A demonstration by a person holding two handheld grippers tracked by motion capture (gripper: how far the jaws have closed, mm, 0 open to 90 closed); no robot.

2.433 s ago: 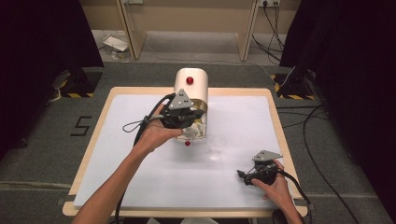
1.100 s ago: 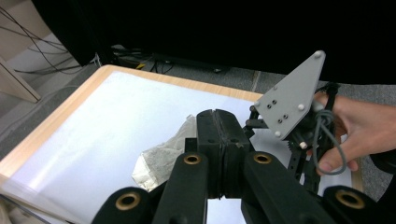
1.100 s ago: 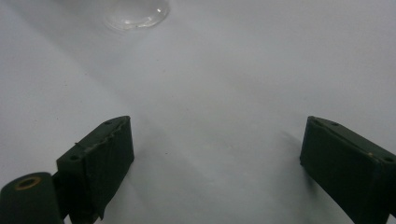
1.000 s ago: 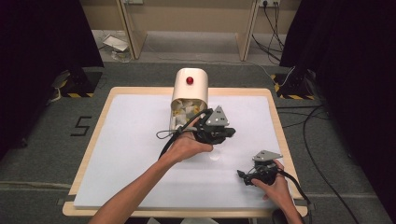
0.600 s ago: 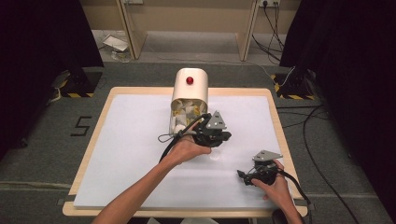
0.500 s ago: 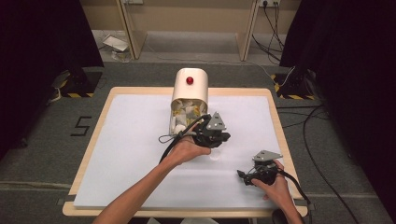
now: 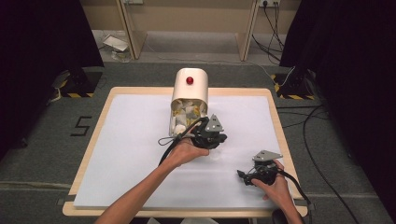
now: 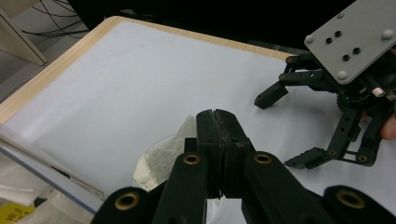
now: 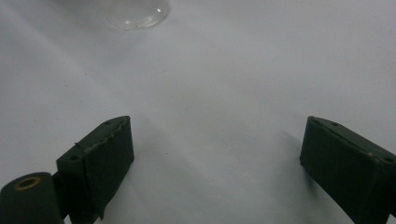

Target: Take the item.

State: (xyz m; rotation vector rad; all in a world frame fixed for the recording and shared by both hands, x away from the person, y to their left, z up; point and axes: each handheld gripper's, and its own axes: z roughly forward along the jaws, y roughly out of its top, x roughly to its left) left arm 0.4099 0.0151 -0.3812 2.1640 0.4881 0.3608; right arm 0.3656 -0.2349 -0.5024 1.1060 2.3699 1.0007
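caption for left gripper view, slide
Shut black left gripper over a white tea bag in a clear dish; open right gripper beyond.

One table (image 7: 116, 140) with white top. One cream canister (image 7: 189, 95) lying on side, one red knob (image 7: 189, 80) on its end; many white packets (image 7: 187, 114) inside, number unclear, at least one yellow. One clear round dish (image 9: 136, 14) on table. One white sachet (image 8: 163, 156) at that dish. Two grippers: left gripper (image 7: 215, 139), right gripper (image 7: 243, 176). Two hands held them.
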